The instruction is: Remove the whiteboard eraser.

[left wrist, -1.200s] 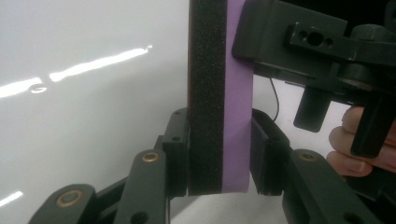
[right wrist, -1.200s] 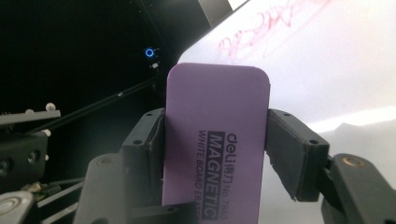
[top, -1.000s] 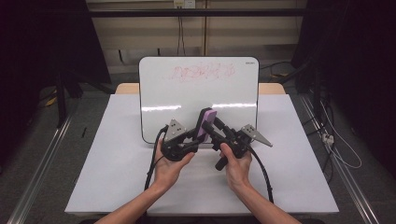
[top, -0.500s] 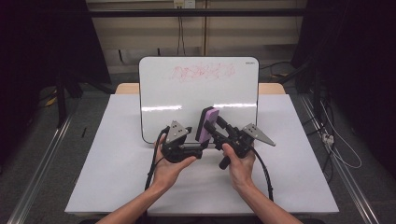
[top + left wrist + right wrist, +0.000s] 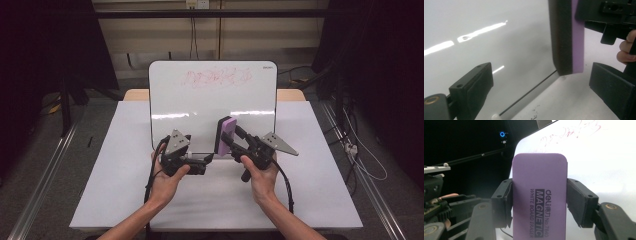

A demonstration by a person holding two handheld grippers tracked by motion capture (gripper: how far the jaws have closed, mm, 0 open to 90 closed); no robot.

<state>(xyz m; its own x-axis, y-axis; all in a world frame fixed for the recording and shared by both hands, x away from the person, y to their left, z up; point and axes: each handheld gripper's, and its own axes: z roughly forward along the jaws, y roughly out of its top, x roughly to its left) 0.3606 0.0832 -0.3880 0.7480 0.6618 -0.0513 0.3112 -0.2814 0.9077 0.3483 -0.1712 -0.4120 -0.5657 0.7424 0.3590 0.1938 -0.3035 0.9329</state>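
A purple whiteboard eraser (image 5: pixel 226 134) with a black felt side is held upright in my right gripper (image 5: pixel 228 141), which is shut on its two long edges. It stands just in front of the lower part of the whiteboard (image 5: pixel 200 100). Red scribble (image 5: pixel 217 77) runs across the board's top. My left gripper (image 5: pixel 207 161) is open, low at the board's bottom edge, to the left of the eraser. In the left gripper view the eraser (image 5: pixel 566 37) hangs beyond my open left gripper (image 5: pixel 544 85). In the right gripper view the eraser (image 5: pixel 539 195) sits between both pads (image 5: pixel 579 202).
The whiteboard leans back on a table covered in a white sheet (image 5: pixel 115 190). Cables trail from both grippers toward the person's forearms. Dark floor, rails and stands surround the table.
The two grippers have drawn apart. The right one has shifted slightly right with the eraser, and the left one has pulled back to the left and lower.
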